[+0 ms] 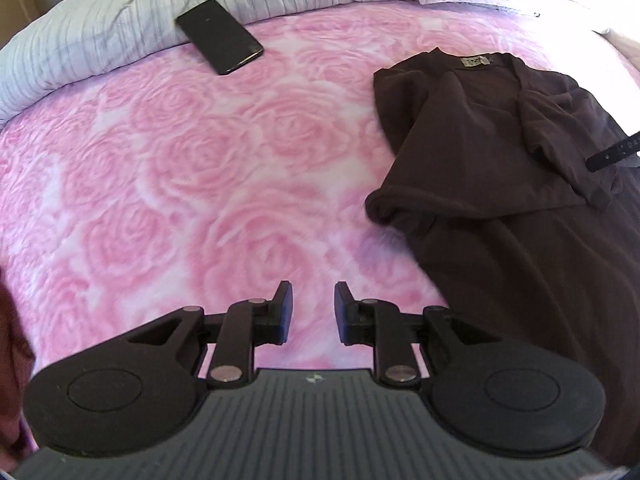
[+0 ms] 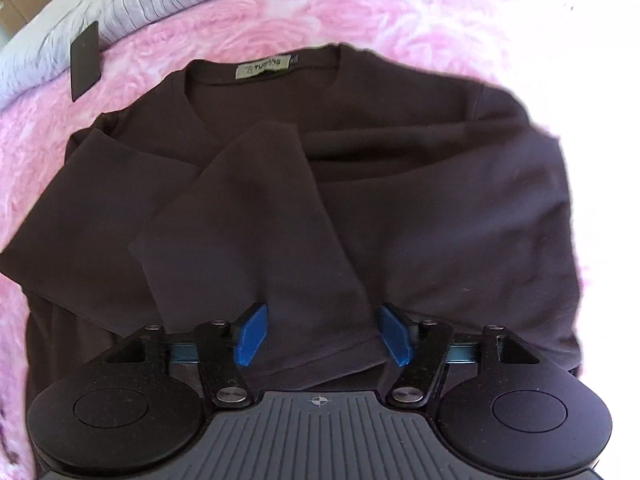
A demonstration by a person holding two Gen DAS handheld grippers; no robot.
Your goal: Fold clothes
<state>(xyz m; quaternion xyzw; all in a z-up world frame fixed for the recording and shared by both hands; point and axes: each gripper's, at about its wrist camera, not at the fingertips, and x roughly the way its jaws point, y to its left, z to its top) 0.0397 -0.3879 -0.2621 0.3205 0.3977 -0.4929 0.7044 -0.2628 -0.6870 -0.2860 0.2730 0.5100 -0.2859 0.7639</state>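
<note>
A dark brown shirt [image 1: 488, 152] lies on the pink rose-patterned bed cover [image 1: 200, 160], neck label at the far end. Both sleeves are folded in over the chest. In the right wrist view the shirt [image 2: 420, 200] fills the middle, with one folded sleeve [image 2: 256, 232] reaching toward the camera. My right gripper [image 2: 320, 332] is open just above that sleeve's cuff, with nothing between its blue pads. My left gripper [image 1: 313, 312] hovers open over bare cover to the left of the shirt. The tip of the right gripper [image 1: 616, 152] shows at the right edge of the left wrist view.
A black phone [image 1: 219, 36] rests on the cover near a pale grey striped pillow [image 1: 120, 20]; the phone [image 2: 85, 60] also shows at far left in the right wrist view. A reddish cloth [image 1: 12, 360] sits at the left edge. Pink cover [image 2: 280, 12] stretches beyond the collar.
</note>
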